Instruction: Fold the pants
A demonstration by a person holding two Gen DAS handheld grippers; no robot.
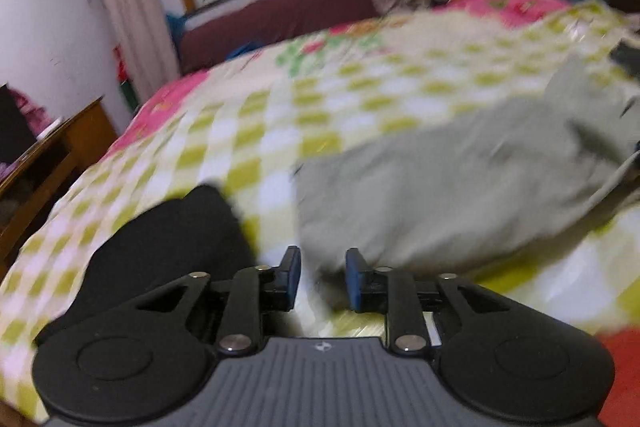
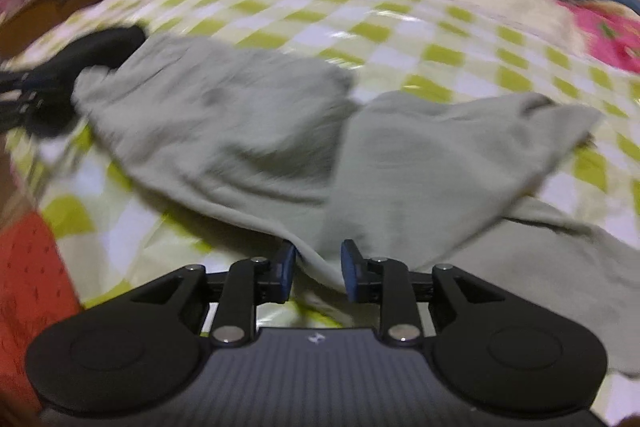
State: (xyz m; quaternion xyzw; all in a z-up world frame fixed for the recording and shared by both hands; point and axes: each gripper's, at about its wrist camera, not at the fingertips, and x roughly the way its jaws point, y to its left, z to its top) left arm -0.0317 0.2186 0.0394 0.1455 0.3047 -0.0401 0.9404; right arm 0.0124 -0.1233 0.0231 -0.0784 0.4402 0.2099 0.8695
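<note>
Left gripper (image 1: 322, 277) has its jaws apart, nothing pinched; the corner of the grey-green pants (image 1: 452, 183) sits just ahead, to its right. Right gripper (image 2: 317, 273) is open too, with a fold of the pants (image 2: 280, 131) lying loose between the pads. The pants are spread rumpled across the checkered bedspread (image 2: 360, 15); it's all a bit blurry.

pants (image 2: 256, 131) | pale grey-green | rumpled, partly folded | on checked bedspread (image 2: 360, 23)
</note>
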